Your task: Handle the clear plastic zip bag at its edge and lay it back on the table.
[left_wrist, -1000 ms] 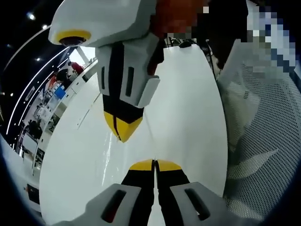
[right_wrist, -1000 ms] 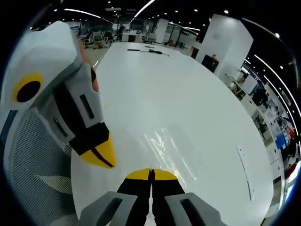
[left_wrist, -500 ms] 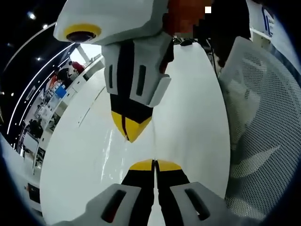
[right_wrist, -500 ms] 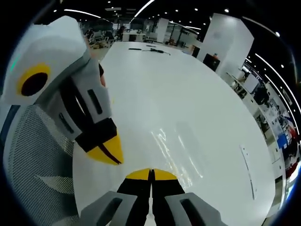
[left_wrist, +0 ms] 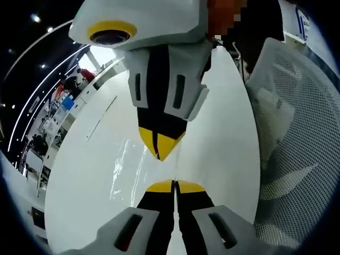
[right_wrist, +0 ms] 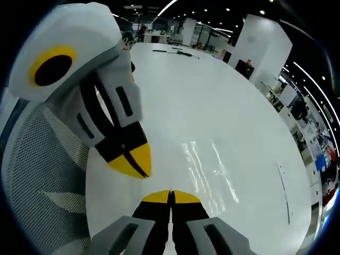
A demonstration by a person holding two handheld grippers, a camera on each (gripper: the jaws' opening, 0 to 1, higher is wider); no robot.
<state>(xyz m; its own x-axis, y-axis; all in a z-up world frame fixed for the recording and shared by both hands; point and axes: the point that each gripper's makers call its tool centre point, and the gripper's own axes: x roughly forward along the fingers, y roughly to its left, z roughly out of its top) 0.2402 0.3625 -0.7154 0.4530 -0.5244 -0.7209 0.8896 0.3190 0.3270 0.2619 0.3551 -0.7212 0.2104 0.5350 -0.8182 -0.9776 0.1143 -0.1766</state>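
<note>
Left gripper (left_wrist: 173, 186) jaws clenched, yellow tips together at 6 o'clock in left gripper view; can't tell if bag edge is between them. Right gripper (right_wrist: 171, 197) jaws clenched too, same doubt. Bag (right_wrist: 208, 171) lies flat on white table (right_wrist: 212, 101), glossy creases just past right tips toward 1 o'clock; in left gripper view at 10 o'clock of tips. Mesh chair (left_wrist: 297, 159) at 3 o'clock.

Both views look close and low over the white table (left_wrist: 95, 175), facing each other's tool.
</note>
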